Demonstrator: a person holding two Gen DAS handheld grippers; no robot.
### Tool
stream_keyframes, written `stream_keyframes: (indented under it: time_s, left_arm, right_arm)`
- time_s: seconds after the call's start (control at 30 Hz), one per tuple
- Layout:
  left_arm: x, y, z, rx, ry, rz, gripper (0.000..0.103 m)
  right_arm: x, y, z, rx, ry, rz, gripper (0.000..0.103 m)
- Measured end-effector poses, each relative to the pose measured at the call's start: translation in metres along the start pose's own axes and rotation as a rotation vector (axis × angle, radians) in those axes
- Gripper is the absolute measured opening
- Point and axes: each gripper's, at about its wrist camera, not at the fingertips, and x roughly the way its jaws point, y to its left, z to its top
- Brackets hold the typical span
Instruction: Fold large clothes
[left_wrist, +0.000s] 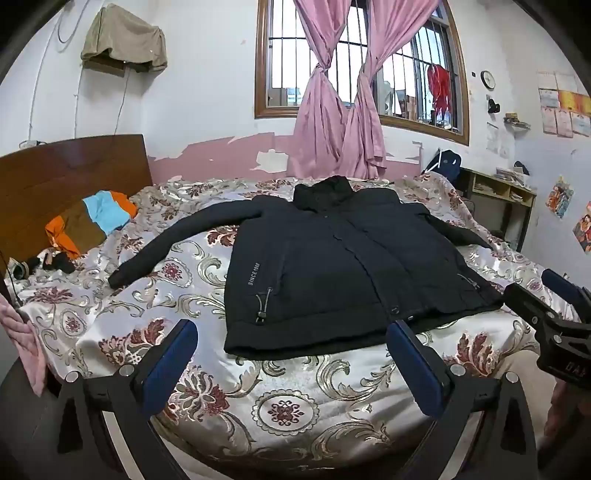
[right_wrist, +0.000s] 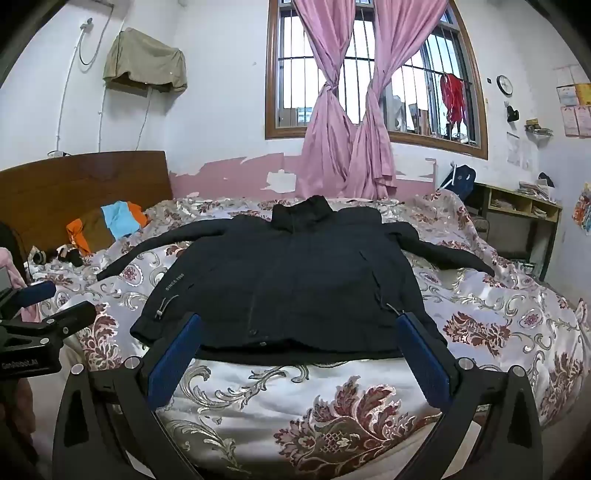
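Lying flat, black jacket (left_wrist: 332, 258) (sleeves outspread)

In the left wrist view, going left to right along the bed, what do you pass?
Wooden headboard → orange, brown and blue clothes → jacket's left-hand sleeve → black jacket body → right tongs at the picture's right edge.

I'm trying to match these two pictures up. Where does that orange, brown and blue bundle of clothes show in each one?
Left wrist view: the bundle lies at middle left, on the bed by the headboard, left of the jacket.
Right wrist view: the bundle is again at middle left, by the headboard, beyond the jacket's outstretched sleeve.
Shared landmark: the knotted pink curtains at the window, above the jacket's collar in both.
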Motion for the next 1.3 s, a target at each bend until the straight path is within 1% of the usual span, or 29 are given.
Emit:
stream_keyframes:
  time_s: [0.23,0.27,0.53,1.3]
  left_arm:
    - [0.0032,-0.0097,-0.0002,-0.002,0.008,0.006,0.103]
    - [0.0036,-0.0021,0.0024,-0.009,0.014,-0.031,0.103]
    - [0.0003,-0.0032,0.0017,-0.002,-0.002,-0.026,0.103]
    - [-0.0011,-0.004,0.0019,0.005,-0.003,-0.025,0.103]
  right_arm:
    - [-0.0001,0.0012,-0.0006,-0.008,0.004,-0.001,0.102]
    - [0.0001,0.0013,-0.0008,-0.006,0.005,-0.001,0.102]
    - [-0.001,0.0021,0.0003,-0.007,0.002,-0.002,0.102]
    - [-0.0004,0.0033,-0.0005,-0.004,0.005,-0.002,0.102]
